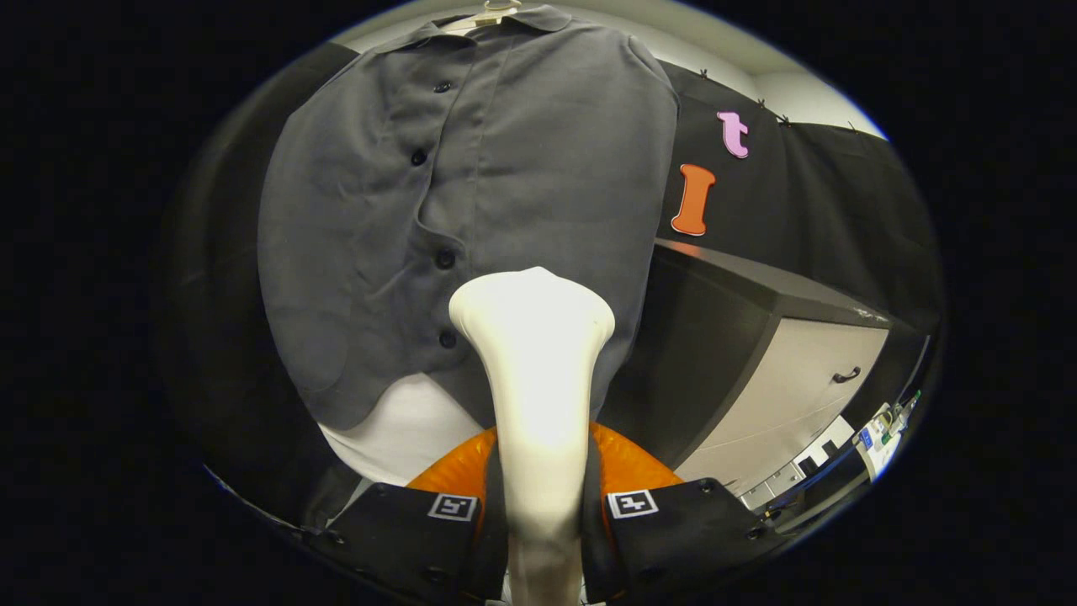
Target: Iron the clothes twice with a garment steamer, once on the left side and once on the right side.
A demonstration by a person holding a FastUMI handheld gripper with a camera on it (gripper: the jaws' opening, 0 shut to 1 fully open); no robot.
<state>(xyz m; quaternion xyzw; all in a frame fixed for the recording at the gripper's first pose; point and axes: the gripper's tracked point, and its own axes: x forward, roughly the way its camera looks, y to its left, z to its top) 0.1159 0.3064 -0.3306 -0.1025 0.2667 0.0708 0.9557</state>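
One gripper (pixel 543 513), its two fingers closed from either side on the neck of a pale garment steamer (pixel 534 370), which stands up between them and flares to a wide head just ahead of the fingertips. One grey buttoned shirt (pixel 471 194), on a hanger (pixel 496 10) at the collar, hanging directly beyond the steamer head; the head sits low on the shirt, just to the side of the button line and near the hem, though whether it touches the cloth cannot be told. One white panel (pixel 404 429) showing below the hem. One orange rounded object (pixel 627 463) low behind the fingers, identity unclear. One cabinet (pixel 791 370) with a dark top and pale drawer fronts, beside the shirt and well apart from the steamer. Stage, as judged: a pass is starting or ending near the lower edge of one side. Risks, as judged: the shirt hangs free, so pressure from the head may push it away or swing it on the hanger, leaving creases unsteamed; drifting across the buttons could snag the head; a pass kept too central might fail to count as a distinct left or right side; a slack grip on the smooth neck may let the steamer twist
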